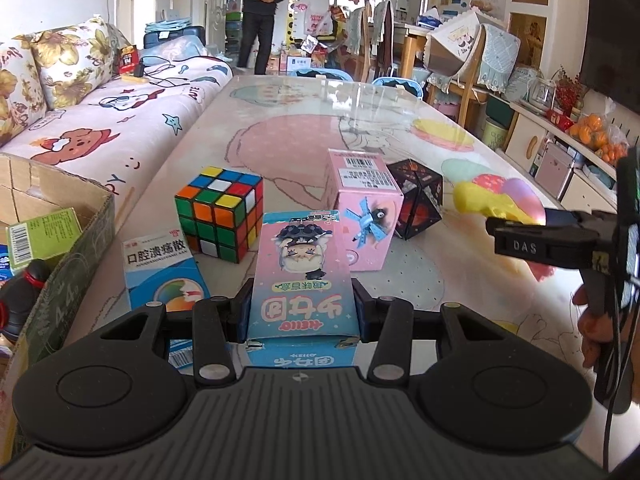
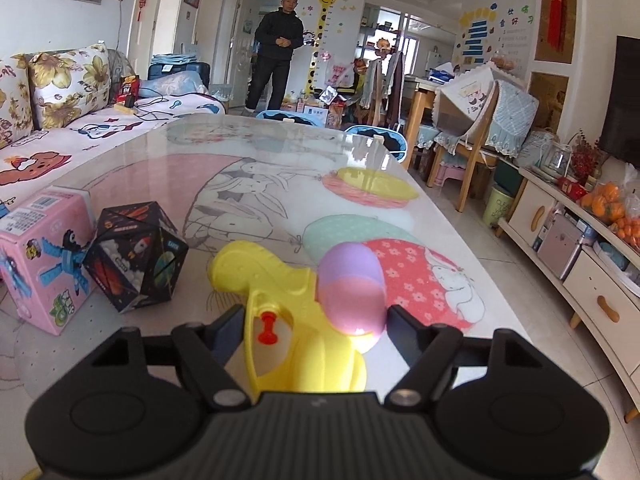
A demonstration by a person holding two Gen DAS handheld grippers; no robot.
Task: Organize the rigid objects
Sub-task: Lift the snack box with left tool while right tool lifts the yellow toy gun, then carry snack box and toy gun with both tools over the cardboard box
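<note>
Your left hand-held gripper [image 1: 302, 312] is clenched on the blue-pink box [image 1: 301, 276], both pads pressed flat on its long sides at lower centre of the left view, so it should carry without twisting. Whether it rests on the bench [image 1: 304, 120] or hangs just above it, you cannot tell. At left frame edge the open carton [image 1: 60, 240] already holds a green box [image 1: 40, 236], so that is likely where this one goes. Beyond your fingers stand the cube [image 1: 220, 216], the medicine box [image 1: 160, 272], the pink box [image 1: 364, 216] and the black puzzle [image 1: 418, 204], all unsorted. Your right hand-held gripper [image 2: 316, 320] grasps the water gun [image 2: 300, 308] across its grip and purple tank, at lower centre of the right view, muzzle pointing away.
</note>
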